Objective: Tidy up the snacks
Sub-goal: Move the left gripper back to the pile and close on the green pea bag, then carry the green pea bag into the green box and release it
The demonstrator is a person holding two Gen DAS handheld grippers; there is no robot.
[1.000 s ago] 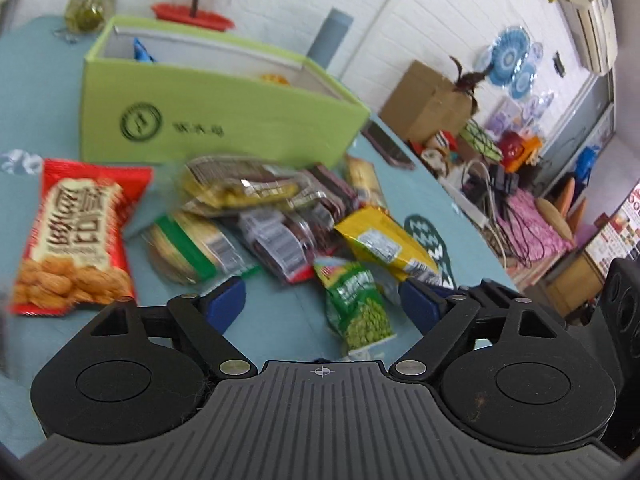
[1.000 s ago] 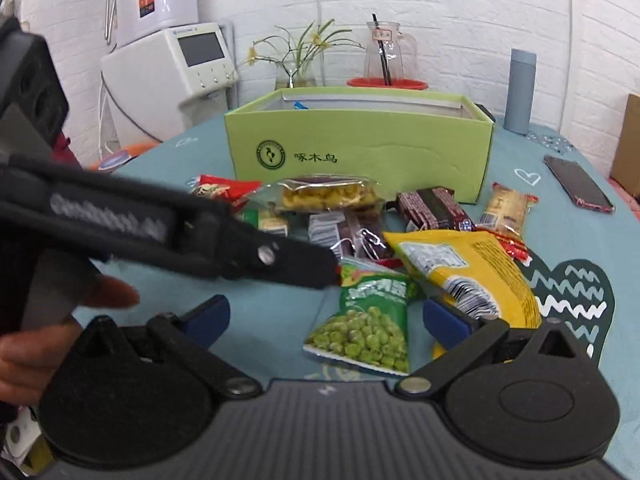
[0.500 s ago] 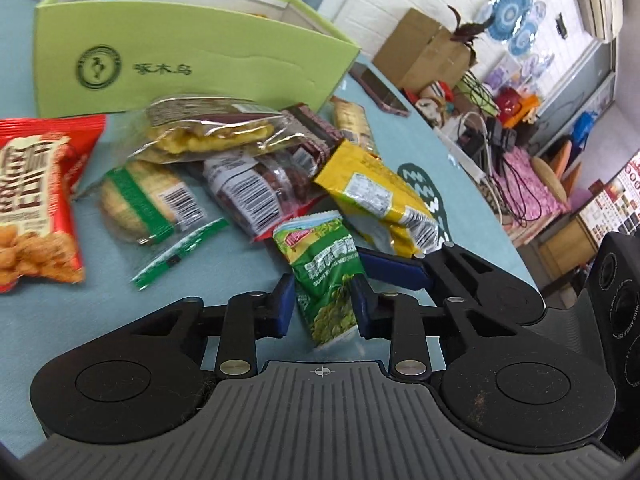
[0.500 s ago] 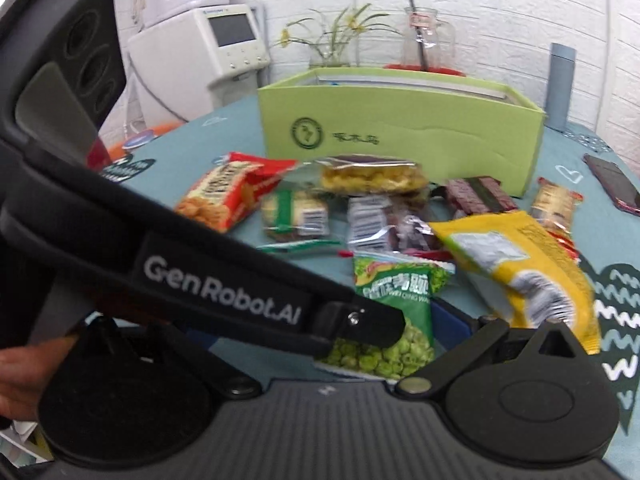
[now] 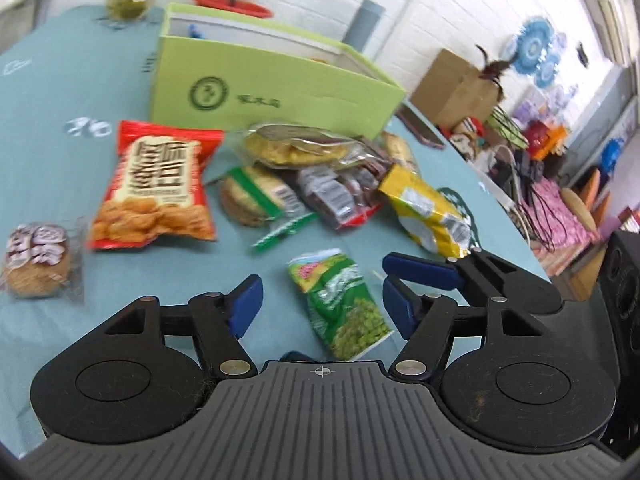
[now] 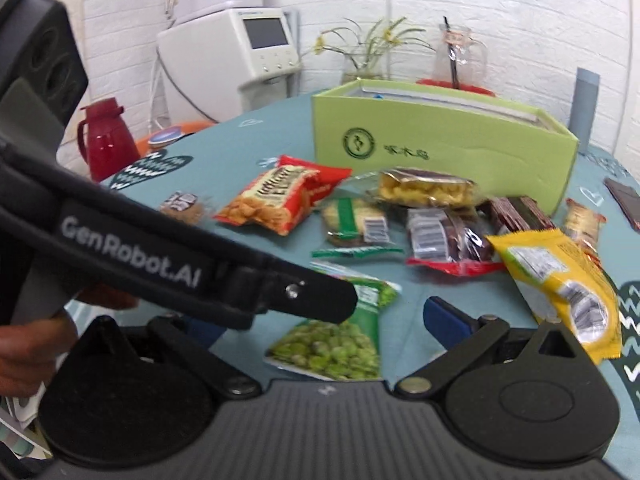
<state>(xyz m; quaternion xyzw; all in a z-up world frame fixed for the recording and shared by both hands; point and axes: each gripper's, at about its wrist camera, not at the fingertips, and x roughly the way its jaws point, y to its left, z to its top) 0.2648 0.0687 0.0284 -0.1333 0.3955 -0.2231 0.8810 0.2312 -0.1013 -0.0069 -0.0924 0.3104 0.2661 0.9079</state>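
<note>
A green pea packet (image 5: 344, 304) lies on the teal table between the blue pads of my open left gripper (image 5: 320, 304); the pads stand clear of it. It also shows in the right wrist view (image 6: 336, 332), partly behind the left gripper's arm (image 6: 192, 264). My right gripper (image 6: 320, 320) is open and empty just behind the packet; its left finger is hidden. A pile of snacks lies beyond: a red packet (image 5: 156, 184), a yellow packet (image 5: 428, 212), biscuits (image 5: 256, 196). The green box (image 5: 276, 84) stands open behind them.
A wrapped cookie (image 5: 36, 260) lies at the left. A grey bottle (image 6: 584, 108), a glass pitcher (image 6: 460, 56) and a plant vase (image 6: 368, 64) stand behind the box. A red jug (image 6: 106, 140) is at the table's left edge, a phone (image 6: 624, 204) at the right.
My left gripper, half a second ago shut on the green pea packet, has opened and pulled back; the packet lies loose between its pads. The right gripper shifted slightly.
</note>
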